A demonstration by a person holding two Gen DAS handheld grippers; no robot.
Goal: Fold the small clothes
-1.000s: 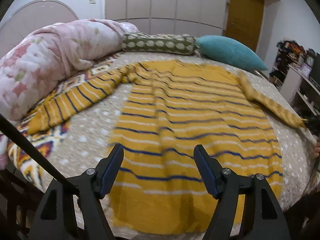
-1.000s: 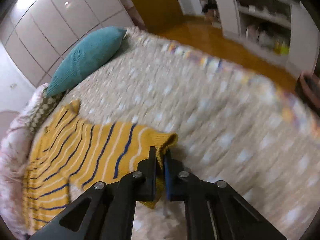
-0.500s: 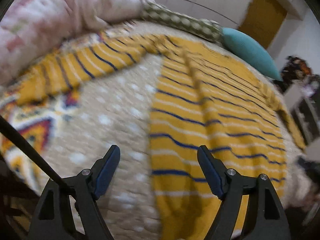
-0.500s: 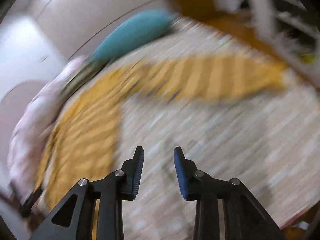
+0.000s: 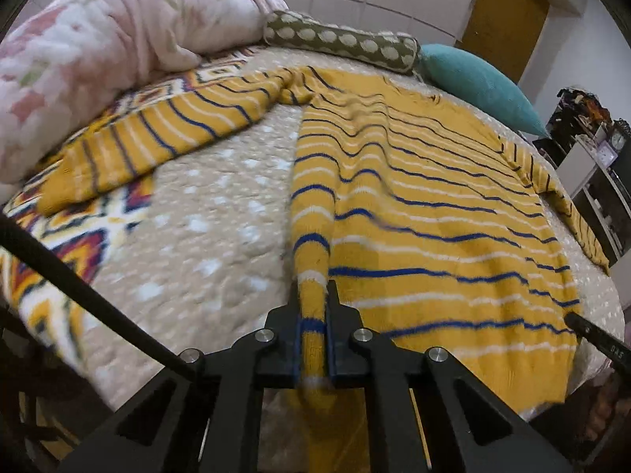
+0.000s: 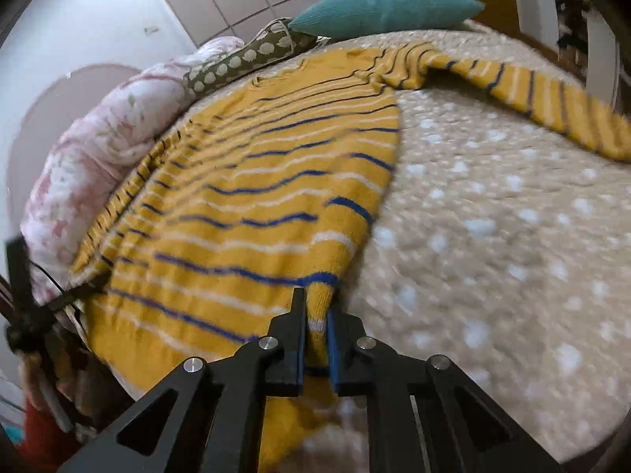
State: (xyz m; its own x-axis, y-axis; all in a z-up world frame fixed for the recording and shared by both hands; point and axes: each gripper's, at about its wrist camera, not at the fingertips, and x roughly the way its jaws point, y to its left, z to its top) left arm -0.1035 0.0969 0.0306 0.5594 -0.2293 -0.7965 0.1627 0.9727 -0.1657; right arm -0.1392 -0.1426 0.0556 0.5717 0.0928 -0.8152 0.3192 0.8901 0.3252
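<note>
A yellow sweater (image 5: 426, 197) with blue and white stripes lies spread flat on the bed, sleeves out to both sides. My left gripper (image 5: 313, 295) is shut on the sweater's near left hem corner, the knit bunched between the jaws. My right gripper (image 6: 315, 307) is shut on the sweater (image 6: 256, 197) at its near right hem corner. The left sleeve (image 5: 157, 138) lies out toward the pink blanket; the right sleeve (image 6: 532, 90) stretches across the bed.
The bed has a beige dotted cover (image 5: 205, 228) and a patterned blanket (image 5: 71, 236). A pink quilt (image 5: 98, 39), a dotted bolster (image 5: 343, 39) and a teal pillow (image 5: 481, 82) lie at the head. Shelves (image 5: 599, 181) stand at right.
Both grippers were open half a second ago. The left has come down and shut on the left hem corner; the right let go of the sleeve cuff, moved over and shut on the right hem corner.
</note>
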